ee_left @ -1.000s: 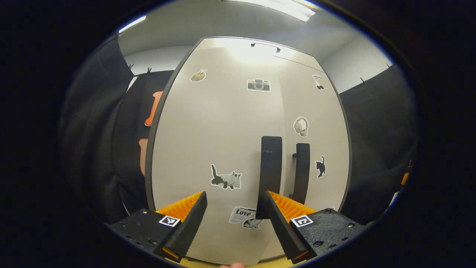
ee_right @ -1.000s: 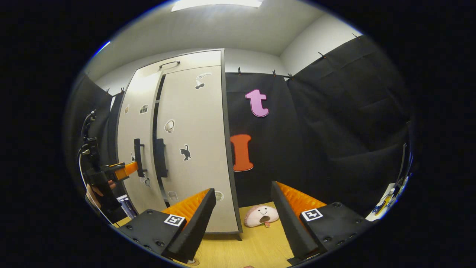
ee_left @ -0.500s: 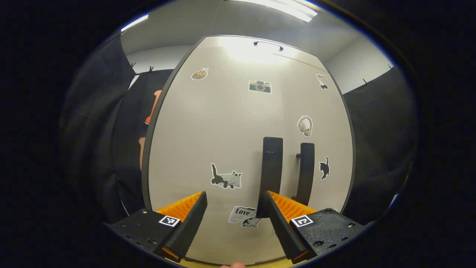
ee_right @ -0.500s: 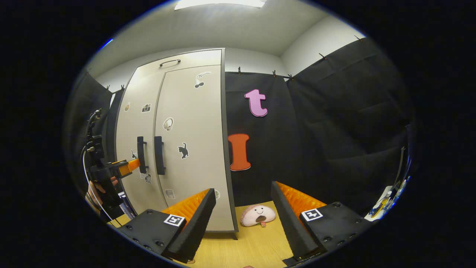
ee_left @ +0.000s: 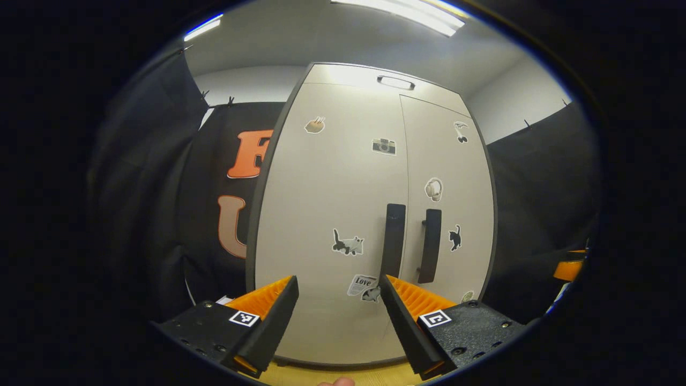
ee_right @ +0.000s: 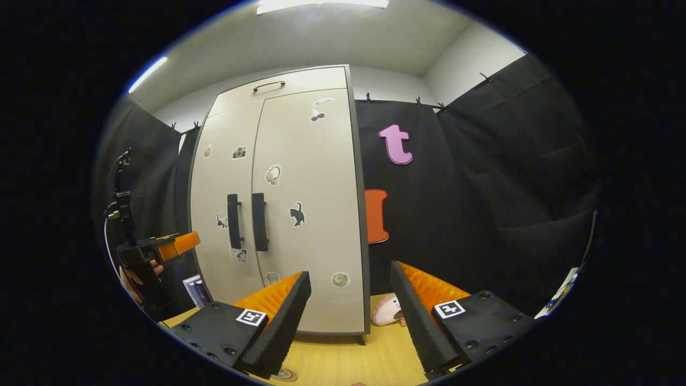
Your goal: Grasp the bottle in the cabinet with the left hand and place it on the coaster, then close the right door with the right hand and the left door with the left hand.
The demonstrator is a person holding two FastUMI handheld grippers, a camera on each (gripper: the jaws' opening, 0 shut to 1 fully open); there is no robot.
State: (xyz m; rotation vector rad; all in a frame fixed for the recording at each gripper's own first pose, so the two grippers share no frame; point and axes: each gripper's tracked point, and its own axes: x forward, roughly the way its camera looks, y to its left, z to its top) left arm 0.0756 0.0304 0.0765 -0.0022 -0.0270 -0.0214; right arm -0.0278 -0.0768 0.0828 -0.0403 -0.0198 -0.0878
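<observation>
Cabinet (ee_left: pixel 370 214) doors both flush shut, left door (ee_left: pixel 332 214) and right door (ee_left: pixel 447 203) meeting at a thin vertical seam, two dark vertical handles (ee_left: pixel 394 241) side by side either side of it. Stickers scattered over both door faces: cat (ee_left: pixel 347 244), camera (ee_left: pixel 383 146), newspaper clipping (ee_left: pixel 363 284) low near the left handle. Left gripper (ee_left: pixel 337 316) facing the doors head-on, jaws spread wide with nothing between them, apart from the door surface; left handle's lower end seen just above the right-hand finger. Right gripper (ee_right: pixel 351 311) off toward the cabinet's right edge, jaws likewise parted and empty, well clear of the right door (ee_right: pixel 308 203). Left gripper (ee_right: pixel 179 244) seen in right gripper view, held by a hand (ee_right: pixel 140 273), just short of the left door (ee_right: pixel 222 214). Pink plush toy (ee_right: pixel 387 311) on the wooden counter (ee_right: pixel 343 359) at the cabinet's right foot. Round edge of what may be the coaster (ee_right: pixel 284 374) low on the counter near the right gripper; bottle not identifiable.
</observation>
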